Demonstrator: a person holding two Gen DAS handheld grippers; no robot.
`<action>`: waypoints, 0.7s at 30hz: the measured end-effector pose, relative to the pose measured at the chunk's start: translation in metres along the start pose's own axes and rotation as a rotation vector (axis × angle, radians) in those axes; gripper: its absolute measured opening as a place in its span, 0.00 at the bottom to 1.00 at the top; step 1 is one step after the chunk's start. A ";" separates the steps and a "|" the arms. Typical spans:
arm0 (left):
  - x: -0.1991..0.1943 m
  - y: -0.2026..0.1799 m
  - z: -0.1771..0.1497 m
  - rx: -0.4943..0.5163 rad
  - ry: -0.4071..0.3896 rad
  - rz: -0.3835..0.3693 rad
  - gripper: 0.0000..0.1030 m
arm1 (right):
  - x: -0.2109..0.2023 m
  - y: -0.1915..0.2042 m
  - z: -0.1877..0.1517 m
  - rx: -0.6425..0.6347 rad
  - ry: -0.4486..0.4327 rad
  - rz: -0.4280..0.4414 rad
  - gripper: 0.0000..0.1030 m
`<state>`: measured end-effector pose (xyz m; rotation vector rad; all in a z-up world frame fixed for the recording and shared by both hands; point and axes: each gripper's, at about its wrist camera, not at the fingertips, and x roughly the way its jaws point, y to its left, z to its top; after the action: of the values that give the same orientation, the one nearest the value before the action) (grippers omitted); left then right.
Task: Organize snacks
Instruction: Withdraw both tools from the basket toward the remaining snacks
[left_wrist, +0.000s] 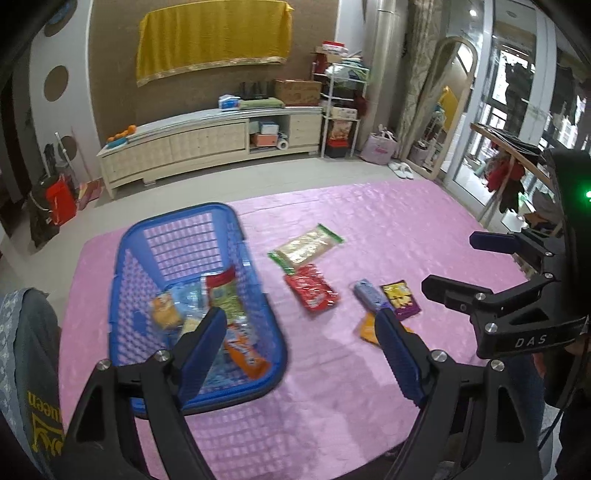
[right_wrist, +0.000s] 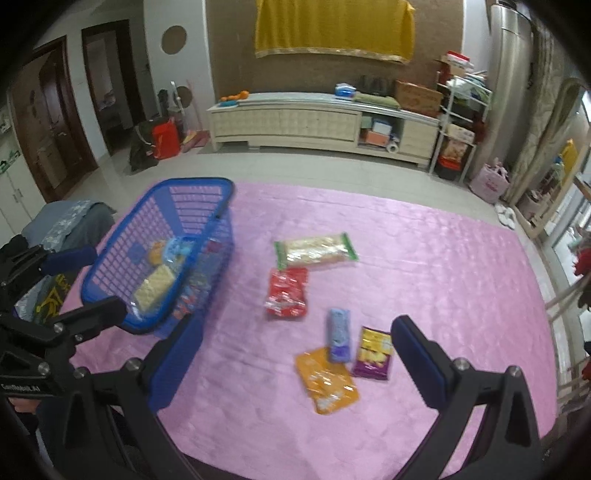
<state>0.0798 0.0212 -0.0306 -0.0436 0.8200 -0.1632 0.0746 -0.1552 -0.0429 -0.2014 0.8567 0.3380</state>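
Observation:
A blue plastic basket (left_wrist: 125, 258) (right_wrist: 221, 206) stands on the left of the pink mat (left_wrist: 406, 221) and holds several snack packs. To its right on the mat lie a green-ended cracker pack (left_wrist: 306, 247) (right_wrist: 316, 251), a red pack (left_wrist: 312, 291) (right_wrist: 287, 291), a blue-purple pack (left_wrist: 369, 295) (right_wrist: 339, 334), a purple-and-yellow pack (left_wrist: 400, 299) (right_wrist: 373, 352) and an orange pack (left_wrist: 367, 328) (right_wrist: 327, 380). My left gripper (left_wrist: 300, 317) hangs open and empty between the basket and the loose packs. My right gripper (right_wrist: 297, 325) (left_wrist: 452, 262) is open and empty above the loose packs.
Grey folded clothing (right_wrist: 74, 218) lies beside the basket's left side. Beyond the mat are bare floor tiles, then a long low cabinet (left_wrist: 207, 144) against the wall. A leaning mirror (left_wrist: 439, 107) and a wooden rack (left_wrist: 513, 155) stand at the right.

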 end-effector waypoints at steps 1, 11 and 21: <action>0.003 -0.006 0.001 0.003 0.005 -0.006 0.79 | 0.000 -0.003 -0.002 0.004 -0.001 -0.004 1.00; 0.049 -0.047 -0.010 -0.026 0.101 -0.069 0.79 | 0.012 -0.061 -0.037 0.057 0.040 -0.025 1.00; 0.101 -0.085 -0.025 -0.085 0.181 -0.049 0.79 | 0.045 -0.108 -0.068 0.120 0.082 -0.013 1.00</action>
<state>0.1183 -0.0785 -0.1124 -0.1306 1.0073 -0.1797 0.0947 -0.2670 -0.1169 -0.1096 0.9529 0.2663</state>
